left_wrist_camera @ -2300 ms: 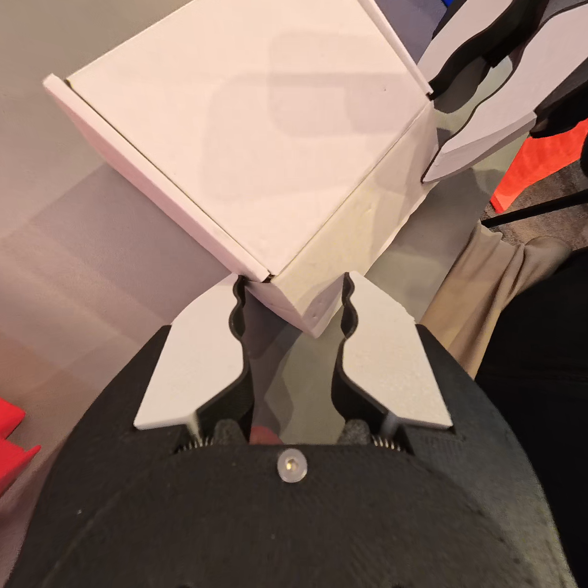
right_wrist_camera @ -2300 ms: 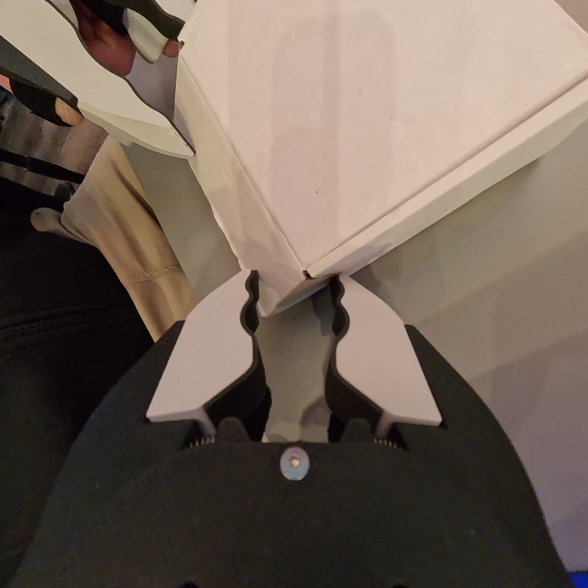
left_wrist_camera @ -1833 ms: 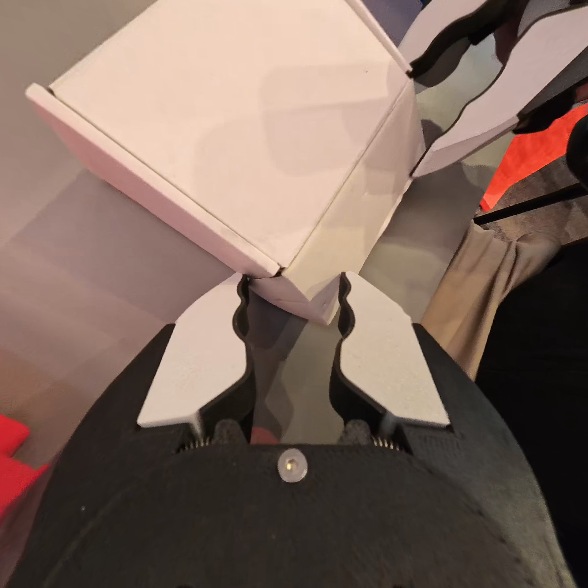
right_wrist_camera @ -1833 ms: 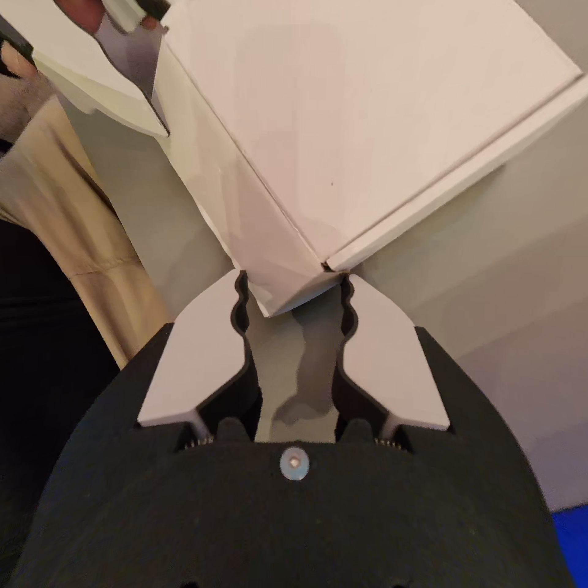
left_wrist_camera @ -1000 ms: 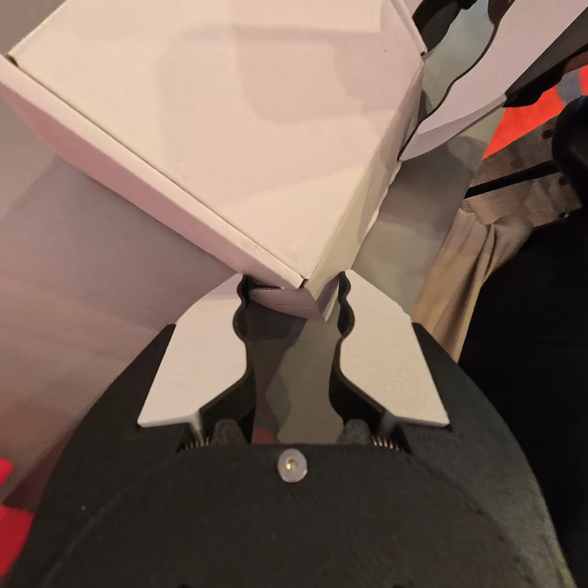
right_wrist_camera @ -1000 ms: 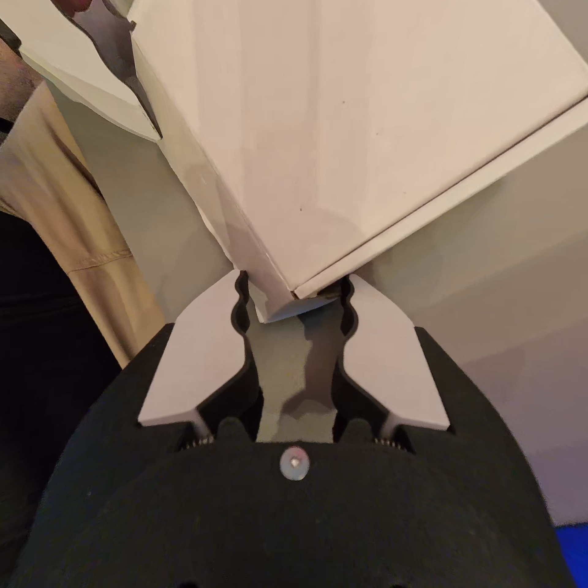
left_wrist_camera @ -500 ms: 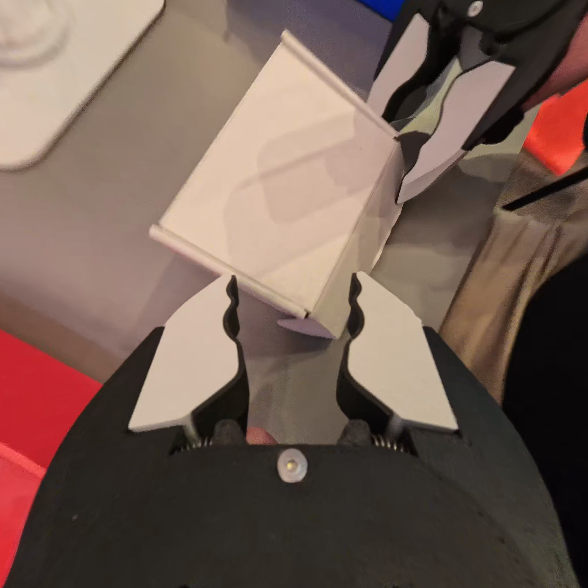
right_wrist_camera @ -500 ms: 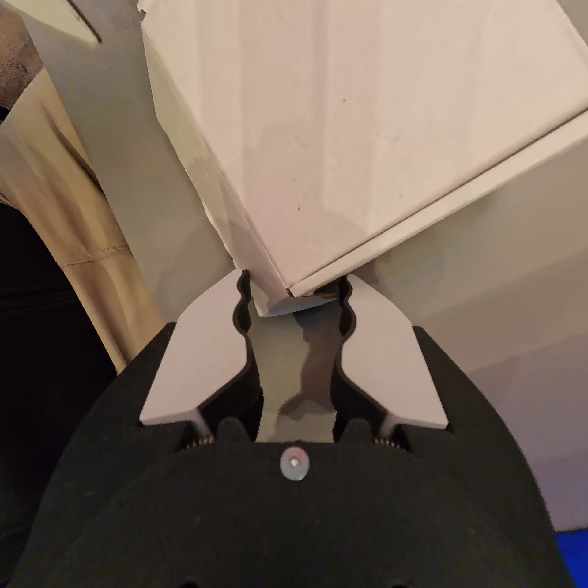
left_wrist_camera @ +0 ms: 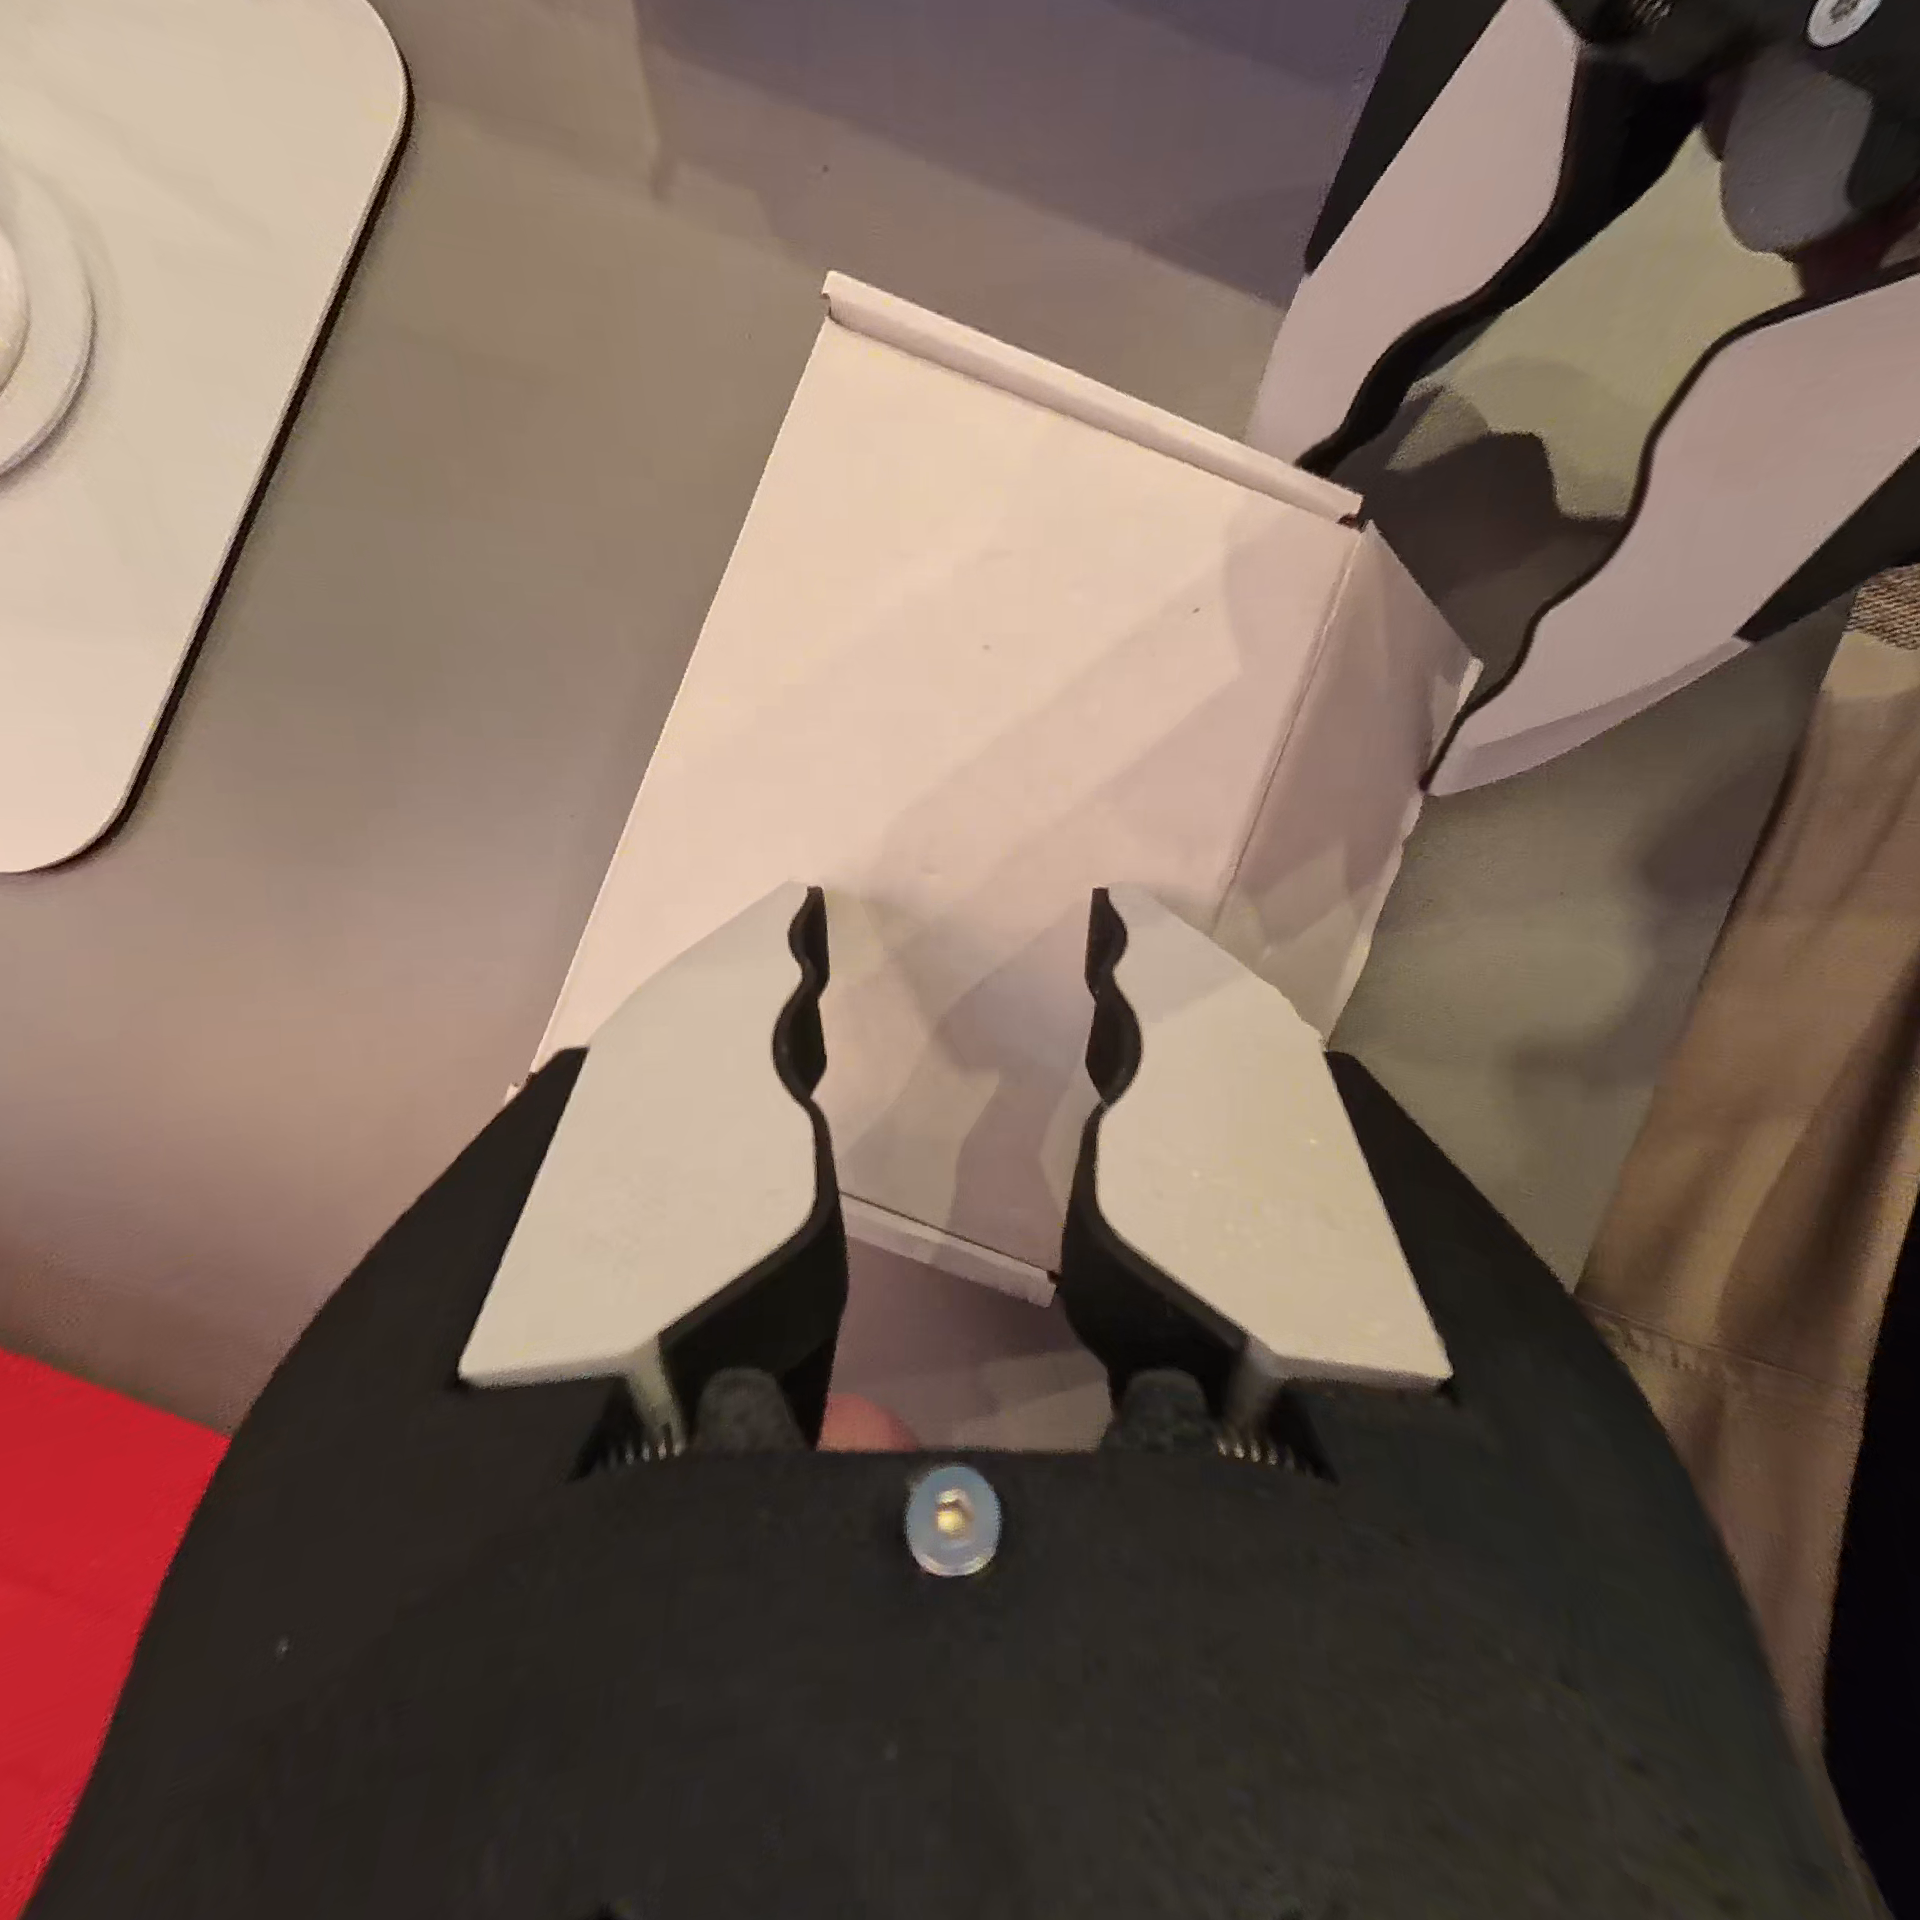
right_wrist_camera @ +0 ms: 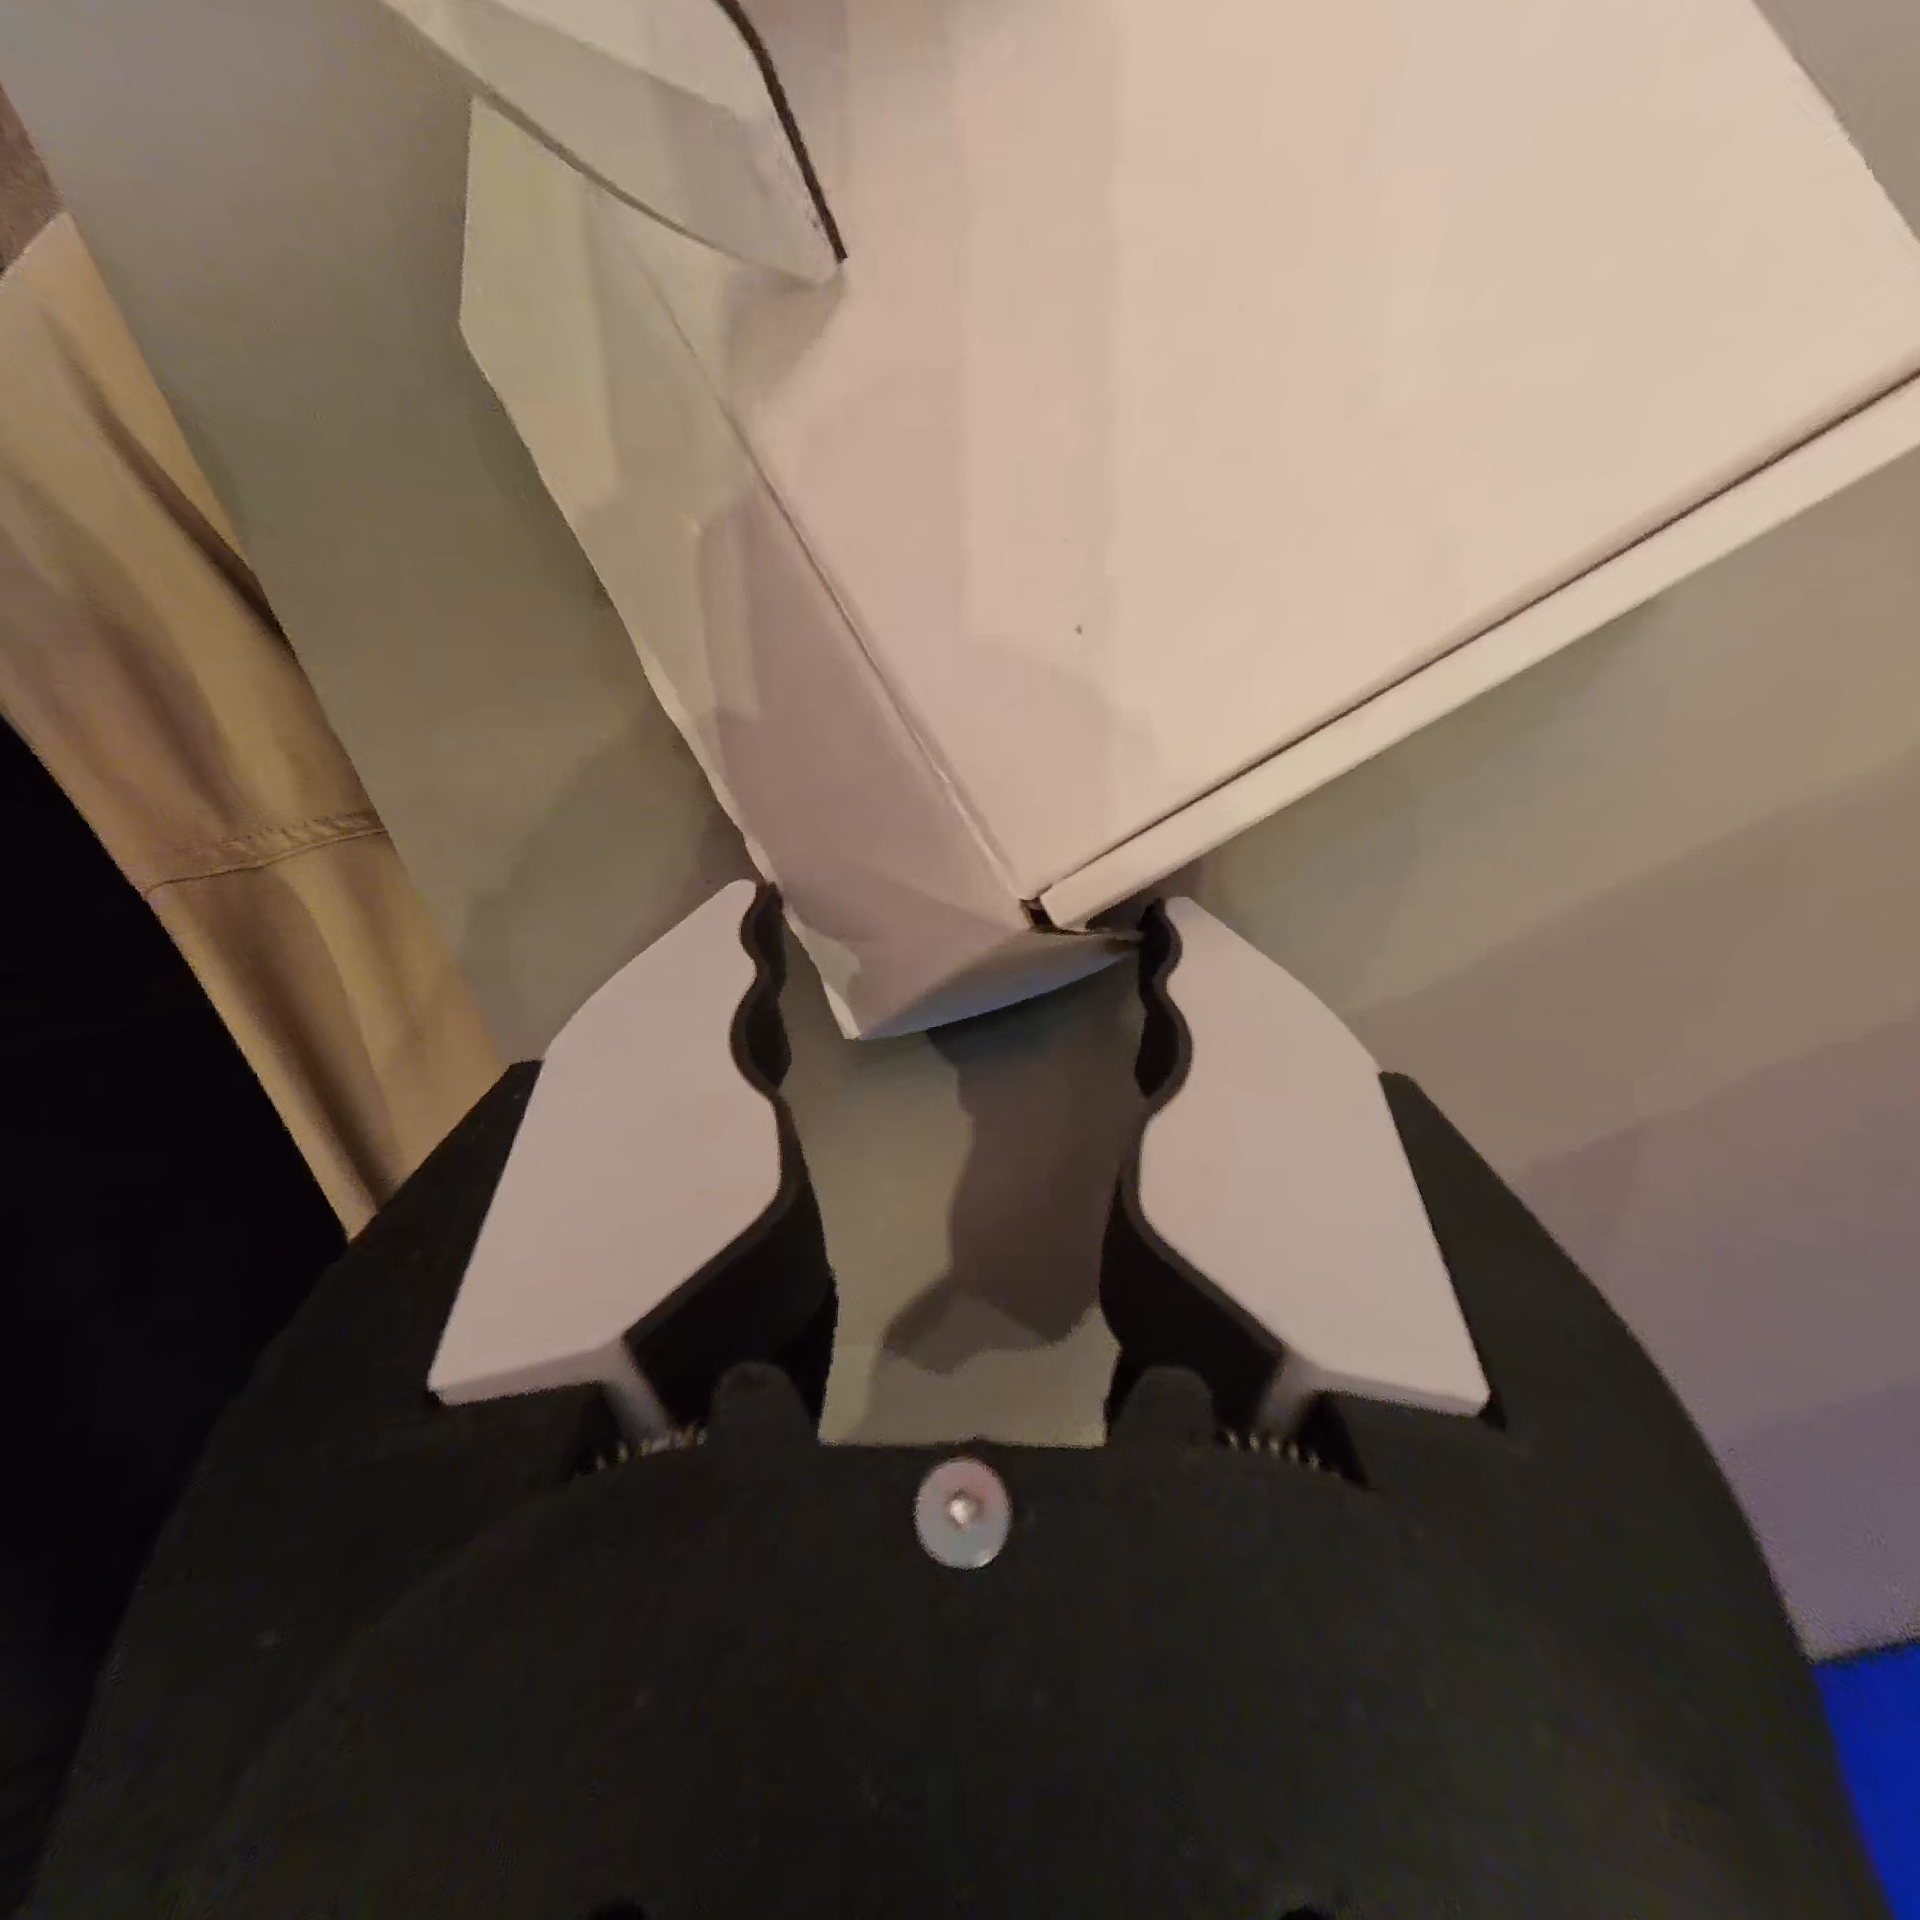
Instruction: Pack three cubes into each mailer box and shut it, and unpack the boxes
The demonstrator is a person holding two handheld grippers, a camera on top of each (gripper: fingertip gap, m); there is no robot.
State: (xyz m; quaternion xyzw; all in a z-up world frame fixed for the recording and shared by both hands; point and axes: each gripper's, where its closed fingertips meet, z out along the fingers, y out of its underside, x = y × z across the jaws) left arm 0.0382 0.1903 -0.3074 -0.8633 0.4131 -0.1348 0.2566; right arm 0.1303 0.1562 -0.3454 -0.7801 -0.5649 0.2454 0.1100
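A shut white mailer box [left_wrist_camera: 966,665] lies on the grey table [left_wrist_camera: 468,727]. My left gripper [left_wrist_camera: 956,909] is open and empty, with its fingertips over the near half of the box lid. I cannot tell whether they touch it. My right gripper [right_wrist_camera: 956,914] is open, and the box's near corner [right_wrist_camera: 935,966] sits between its fingertips, close against the right finger. The box lid [right_wrist_camera: 1299,416] fills the upper part of the right wrist view. In the left wrist view the right gripper [left_wrist_camera: 1382,623] straddles the box's far right corner. No cubes are in view.
A white rounded board [left_wrist_camera: 156,416] lies at the far left. A red thing [left_wrist_camera: 83,1558] is at the lower left. A person's beige trouser leg [left_wrist_camera: 1766,1143] is beside the table edge on the right, also seen in the right wrist view [right_wrist_camera: 156,623]. A blue patch [right_wrist_camera: 1870,1756] shows at the lower right.
My left gripper has let go of the box corner, pulled back and risen over the lid. The box has turned and come down on the table. My right gripper has opened a little wider at its corner.
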